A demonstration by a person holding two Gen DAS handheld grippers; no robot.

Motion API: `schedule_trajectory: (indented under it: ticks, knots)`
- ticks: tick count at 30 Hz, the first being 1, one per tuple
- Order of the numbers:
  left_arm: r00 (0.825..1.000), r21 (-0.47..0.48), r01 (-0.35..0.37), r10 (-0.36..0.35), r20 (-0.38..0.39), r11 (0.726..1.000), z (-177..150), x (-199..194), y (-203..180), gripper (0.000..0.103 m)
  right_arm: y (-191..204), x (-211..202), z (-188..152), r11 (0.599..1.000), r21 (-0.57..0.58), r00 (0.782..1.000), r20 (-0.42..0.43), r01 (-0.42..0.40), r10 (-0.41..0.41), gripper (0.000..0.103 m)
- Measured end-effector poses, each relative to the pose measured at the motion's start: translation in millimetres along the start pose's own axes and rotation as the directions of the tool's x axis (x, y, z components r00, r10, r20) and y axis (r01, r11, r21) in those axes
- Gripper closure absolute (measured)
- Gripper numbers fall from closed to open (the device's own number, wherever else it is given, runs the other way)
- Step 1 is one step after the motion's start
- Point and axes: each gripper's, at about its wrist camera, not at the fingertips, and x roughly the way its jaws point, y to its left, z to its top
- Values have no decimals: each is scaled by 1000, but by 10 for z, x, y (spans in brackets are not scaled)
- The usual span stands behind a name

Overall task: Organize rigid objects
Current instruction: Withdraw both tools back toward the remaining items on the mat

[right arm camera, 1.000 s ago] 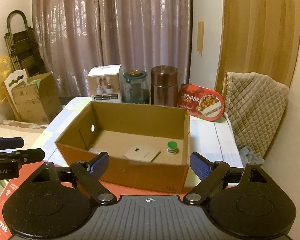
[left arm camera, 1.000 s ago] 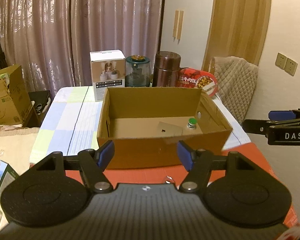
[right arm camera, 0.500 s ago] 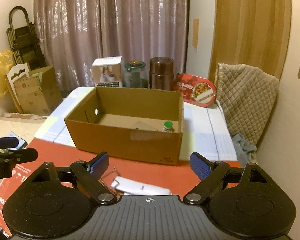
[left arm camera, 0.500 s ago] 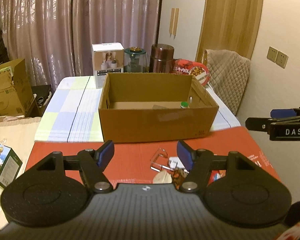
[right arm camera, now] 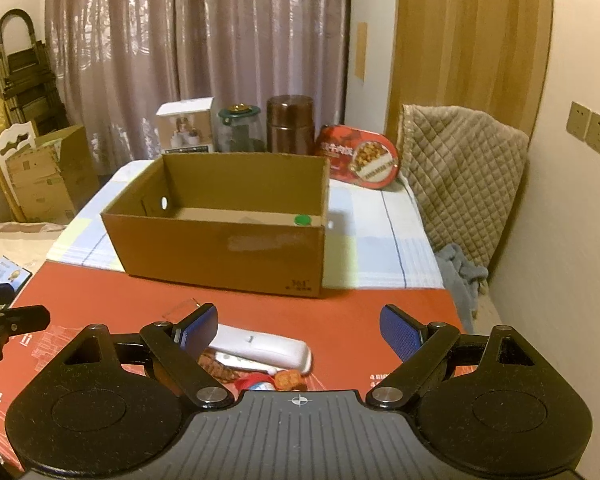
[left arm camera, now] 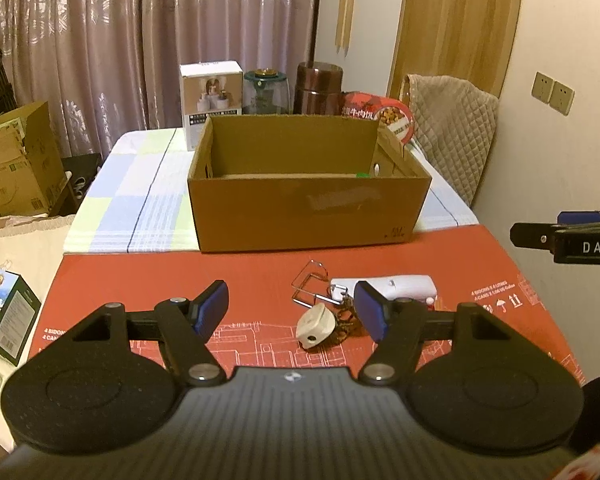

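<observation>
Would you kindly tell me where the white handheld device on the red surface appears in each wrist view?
Left wrist: white handheld device right of centre, beside the right fingertip.
Right wrist: lower centre-left, by the left fingertip.
Shared landmark: cardboard box behind it.

Along the far table edge, upper centre of the frame, stand a white carton (left arm camera: 211,103), glass jar (left arm camera: 265,92), brown canister (left arm camera: 318,88) and red tin (left arm camera: 380,114) — quilted cushion (left arm camera: 452,128) at right.

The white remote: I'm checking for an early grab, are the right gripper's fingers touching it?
Apart. In the right wrist view the white remote lies flat on the red board, with the fingers spread wide above it.
</observation>
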Motion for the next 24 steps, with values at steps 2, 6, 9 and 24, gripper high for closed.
schedule_trajectory:
  ticks: [2,6,9,24]
  knots:
    - [1000,3,-2,2,-7,1000,-17,48,-16,38,-40,36,-34,1000,8,1000,-6,-1,1,18]
    - [1000,21,-7,7,-15,1000,-81,143,-48,38,-119,95,-126,999,32,1000,-5,-11,11,18]
    - [1000,42,-16,16,-19,999,-152,226,-69,38,-179,145,-252,998,54,1000,-2,-17,17,18]
    - [997,109,35,-27,-77,993,-592,966,-5,38,-52,700,-949,990,48,990,-32,-134,136,18]
